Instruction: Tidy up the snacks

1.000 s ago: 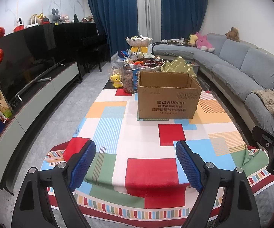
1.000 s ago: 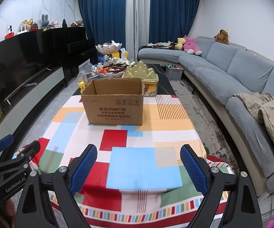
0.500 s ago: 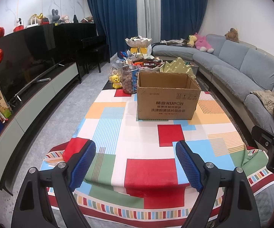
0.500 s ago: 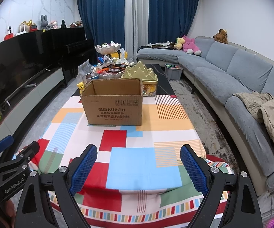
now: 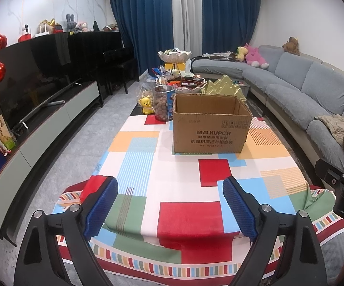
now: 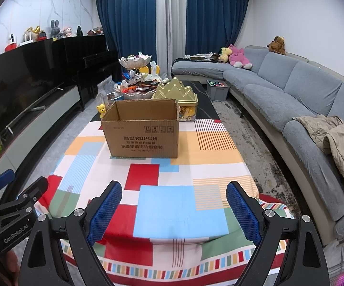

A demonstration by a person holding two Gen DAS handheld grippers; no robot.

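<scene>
Currently both jaws being held wide, nothing between: left gripper point(image 5: 169, 205), right gripper point(image 6: 174, 211), left's having just been opening. Snack pile point(image 6: 138, 87) sitting behind open brown cardboard box point(image 6: 143, 131). Risks: box being knocked during over-reach, patchwork tablecloth point(image 5: 186, 217) being snagged.

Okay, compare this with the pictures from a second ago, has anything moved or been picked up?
Almost nothing. The left gripper has just opened its jaws slightly further, with nothing between them; nothing was picked up or let go. The right gripper is open and empty as before. The cardboard box sits in the same spot on the patterned tablecloth, and the snack pile behind it looks untouched.
</scene>
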